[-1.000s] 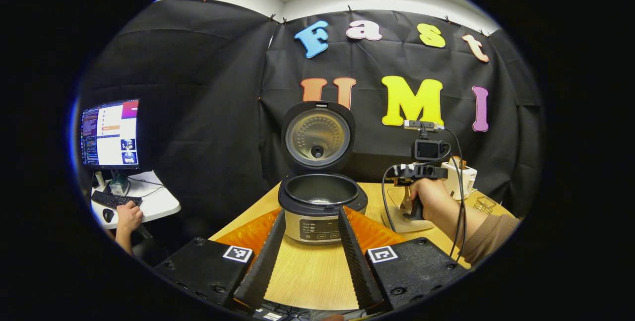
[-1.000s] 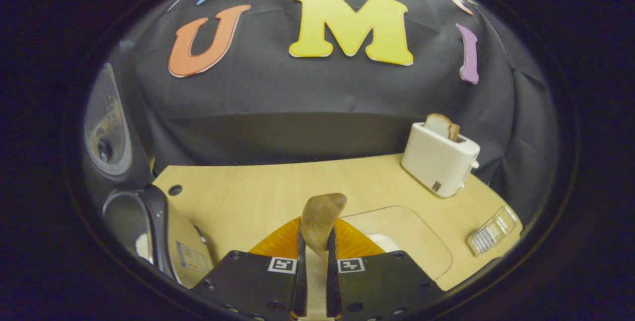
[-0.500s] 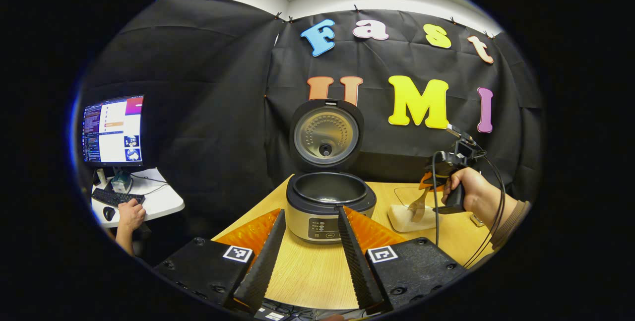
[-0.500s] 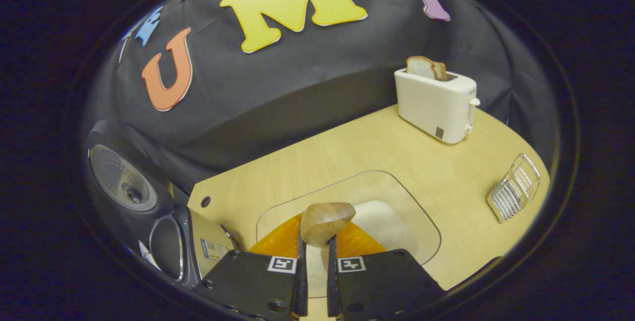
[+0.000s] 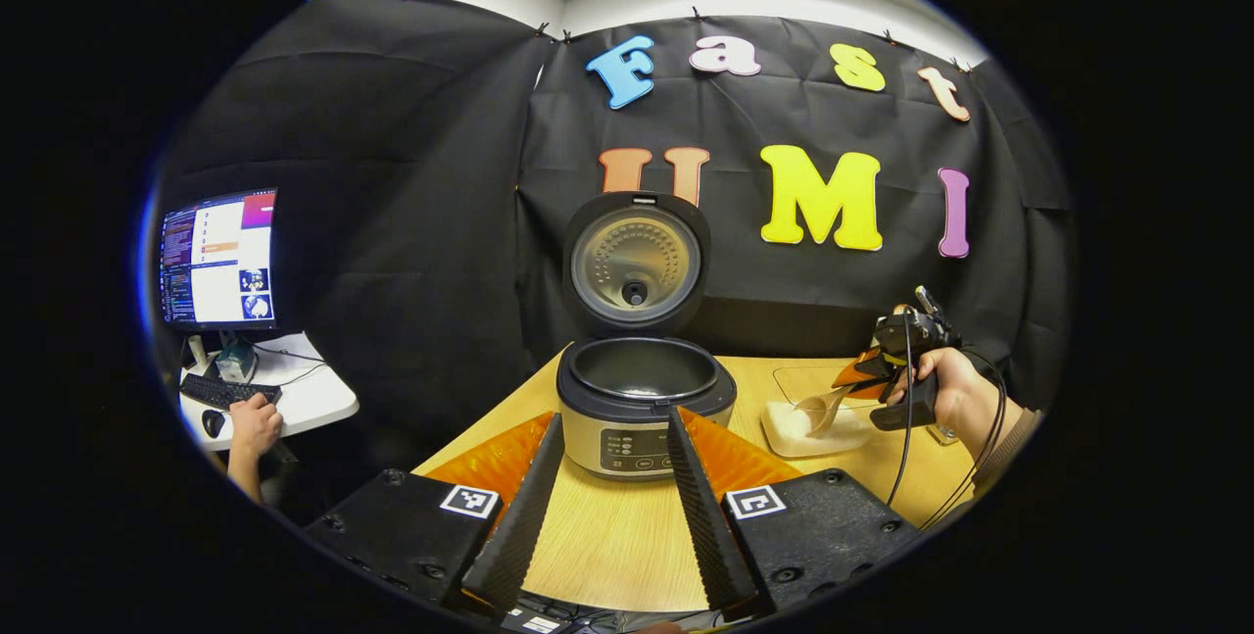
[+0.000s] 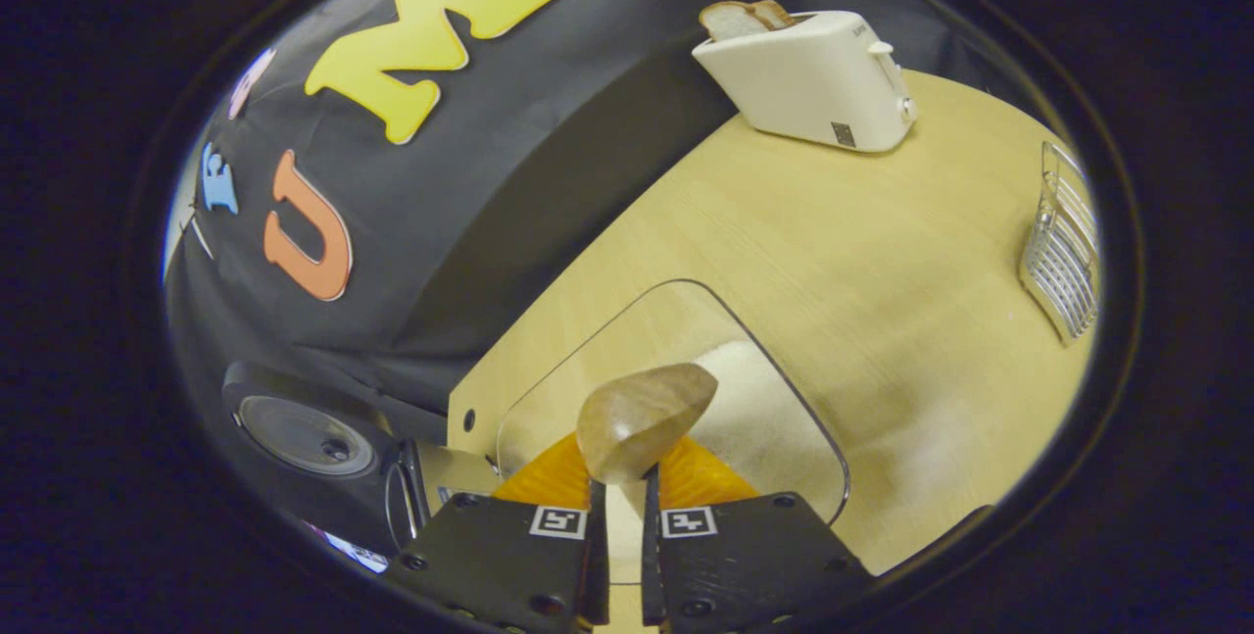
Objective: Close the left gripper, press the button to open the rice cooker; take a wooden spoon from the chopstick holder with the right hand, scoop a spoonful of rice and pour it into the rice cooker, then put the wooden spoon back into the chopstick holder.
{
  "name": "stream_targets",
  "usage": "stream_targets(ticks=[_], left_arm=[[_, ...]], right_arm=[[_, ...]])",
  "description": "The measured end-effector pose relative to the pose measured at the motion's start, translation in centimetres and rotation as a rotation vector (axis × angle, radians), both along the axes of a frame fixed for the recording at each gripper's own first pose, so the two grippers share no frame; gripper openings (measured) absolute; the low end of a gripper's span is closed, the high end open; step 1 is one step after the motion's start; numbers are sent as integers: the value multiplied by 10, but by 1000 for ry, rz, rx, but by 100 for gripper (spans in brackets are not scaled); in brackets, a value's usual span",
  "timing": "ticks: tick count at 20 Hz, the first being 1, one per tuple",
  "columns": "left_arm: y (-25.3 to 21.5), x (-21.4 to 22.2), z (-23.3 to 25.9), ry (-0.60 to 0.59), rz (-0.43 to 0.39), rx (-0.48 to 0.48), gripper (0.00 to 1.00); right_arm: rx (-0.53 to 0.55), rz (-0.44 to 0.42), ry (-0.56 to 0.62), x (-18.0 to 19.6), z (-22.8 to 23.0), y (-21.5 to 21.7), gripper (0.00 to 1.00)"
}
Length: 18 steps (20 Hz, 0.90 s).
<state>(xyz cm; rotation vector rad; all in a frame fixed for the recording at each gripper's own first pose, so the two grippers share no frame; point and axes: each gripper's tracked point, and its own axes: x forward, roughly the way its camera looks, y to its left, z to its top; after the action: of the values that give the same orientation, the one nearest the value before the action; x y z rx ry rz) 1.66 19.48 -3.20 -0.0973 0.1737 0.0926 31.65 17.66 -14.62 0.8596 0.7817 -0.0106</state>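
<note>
Wooden spoon [image 6: 642,409], pinched by its handle between the two fingers of the right hand-held gripper [image 6: 619,541], bowl forward and tilted over the white rice [image 6: 754,414] in a clear tray [image 6: 549,389] on the counter [image 6: 882,301]. By appearance the spoon is light, rigid and smooth, so a firm hold low on the handle should stop it twisting under load. Loose grains are likely to spill if the bowl tips. Left hand-held gripper [image 5: 612,492] stands wide and empty before the rice cooker [image 5: 647,399], whose lid [image 5: 635,264] is up.
</note>
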Motion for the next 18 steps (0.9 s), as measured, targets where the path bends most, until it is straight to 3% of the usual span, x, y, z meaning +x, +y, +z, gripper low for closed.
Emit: stream_targets(ticks=[8,18], left_arm=[[0,3,-4,10,-2,0,70],[-4,5,-3,10,3,-3,70]], right_arm=[[243,-53,36,12,-3,5,15],[464,-85,45,11,5,11,14]])
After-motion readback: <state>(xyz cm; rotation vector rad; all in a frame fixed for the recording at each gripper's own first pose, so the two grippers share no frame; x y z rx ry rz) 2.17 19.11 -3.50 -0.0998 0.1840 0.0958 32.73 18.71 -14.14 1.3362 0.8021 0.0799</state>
